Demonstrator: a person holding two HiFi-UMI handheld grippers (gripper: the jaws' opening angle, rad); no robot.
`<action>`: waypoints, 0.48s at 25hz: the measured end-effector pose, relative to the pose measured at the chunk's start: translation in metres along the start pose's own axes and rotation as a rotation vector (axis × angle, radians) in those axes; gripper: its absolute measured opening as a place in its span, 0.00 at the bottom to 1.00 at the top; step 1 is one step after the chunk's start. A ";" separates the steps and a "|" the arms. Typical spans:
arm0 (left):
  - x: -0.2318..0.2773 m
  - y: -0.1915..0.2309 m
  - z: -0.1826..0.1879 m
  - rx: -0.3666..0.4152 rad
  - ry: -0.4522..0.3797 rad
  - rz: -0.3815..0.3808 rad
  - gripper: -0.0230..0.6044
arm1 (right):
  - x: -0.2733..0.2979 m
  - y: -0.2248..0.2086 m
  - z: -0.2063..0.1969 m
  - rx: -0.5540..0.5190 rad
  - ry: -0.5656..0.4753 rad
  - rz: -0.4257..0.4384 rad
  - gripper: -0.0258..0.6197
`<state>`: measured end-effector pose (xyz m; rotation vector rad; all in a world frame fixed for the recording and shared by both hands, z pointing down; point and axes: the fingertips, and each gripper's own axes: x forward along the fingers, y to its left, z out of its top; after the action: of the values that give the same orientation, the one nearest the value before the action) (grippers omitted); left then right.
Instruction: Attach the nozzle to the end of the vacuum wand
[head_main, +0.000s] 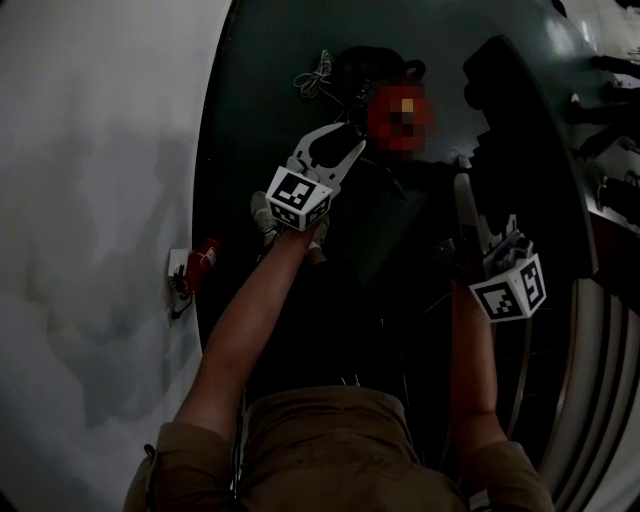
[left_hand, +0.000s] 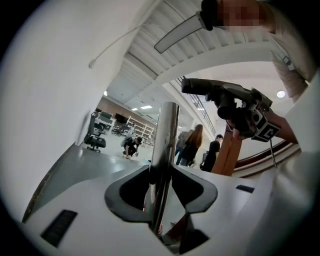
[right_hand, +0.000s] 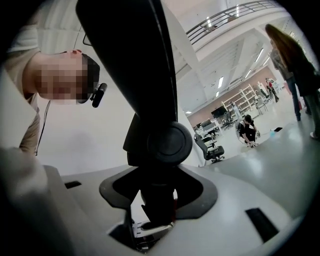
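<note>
the left tongs (left_hand: 160, 172) are clenched on the vacuum wand (left_hand: 165, 137), a shiny chrome tube that stands upright between the two pads and rises past them, its open end up in the air. the right tongs (right_hand: 157, 185) are clamped on the nozzle (right_hand: 150, 75), a black plastic piece with a round knob on its side and a long flat body that fans out away from the jaws.

in the left gripper view the nozzle (left_hand: 212, 92) shows up and to the right of the wand's top end, carried by the right tongs with the marker cube (left_hand: 267, 129) below it. the two parts are apart, not joined.

the head view is dark. the left tongs (head_main: 335, 150) reach forward on a bare forearm, and the right tongs (head_main: 468, 215) are held off to the right with their cube (head_main: 510, 287) near the camera. wand and nozzle are hard to make out there.

beyond the tools lies a wide hall with a grey floor, an office chair (left_hand: 95, 141), a crouching person (left_hand: 131, 146) and a few standing people (left_hand: 192, 145).
</note>
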<state>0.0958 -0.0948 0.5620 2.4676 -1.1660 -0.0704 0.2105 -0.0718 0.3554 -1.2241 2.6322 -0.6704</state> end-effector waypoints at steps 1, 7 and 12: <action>0.010 -0.015 -0.001 0.025 0.009 -0.027 0.27 | -0.004 -0.005 0.002 0.002 -0.005 -0.012 0.34; 0.056 -0.104 -0.008 0.180 0.058 -0.197 0.27 | -0.034 -0.030 0.019 -0.029 -0.030 -0.085 0.34; 0.079 -0.157 -0.019 0.254 0.096 -0.294 0.27 | -0.056 -0.050 0.030 -0.061 -0.025 -0.133 0.34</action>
<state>0.2654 -0.0584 0.5293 2.8156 -0.8079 0.1184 0.2911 -0.0677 0.3501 -1.4255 2.5865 -0.5960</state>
